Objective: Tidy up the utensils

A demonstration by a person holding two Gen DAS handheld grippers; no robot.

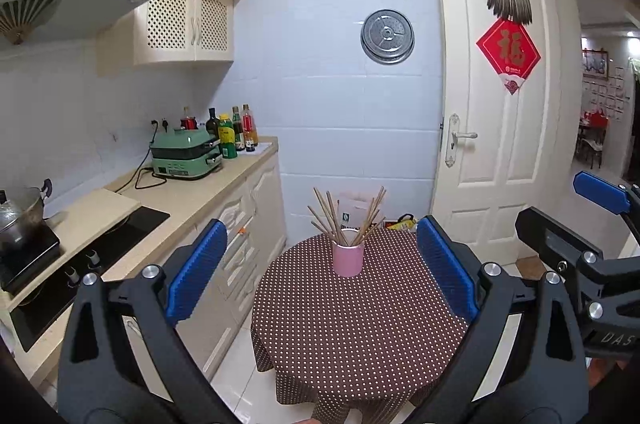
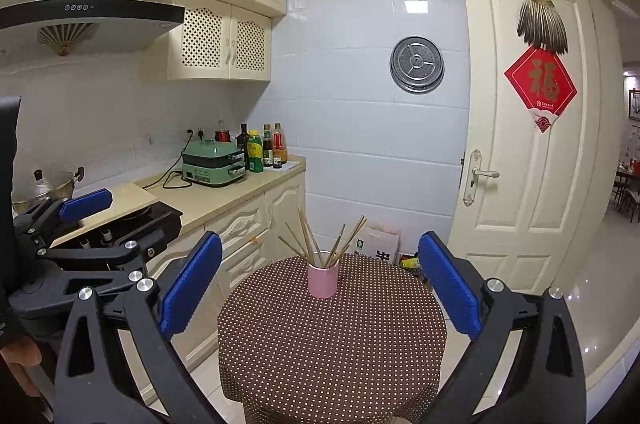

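Both grippers empty, jaws spread wide, nothing between the pads. Left gripper and right gripper sit side by side at the near edge of the round bench with the dotted brown cloth, both aimed a bit downward across it

Key relation: the pink cup is dead ahead of both, well apart from the fingertips, standing upright at the far side of the bench top, toward the tiled wall. In each wrist view it lands almost centred between the jaws, slightly right of centre for left, about centre for right, so neither has a clear reach advantage; I'd call it a toss-up

Chopsticks are already in the cup, tips down, long axes near vertical but fanned out left and right above the rim. Nothing loose visible on the cloth from either view

Judgement: sorting looks done or close to it. If another move comes, it's a straight forward reach, and the splayed sticks are what gets knocked first, so come in low at the cup wall or from above along the stick axis. Cup looks light and top-heavy with that fan, easy to tip
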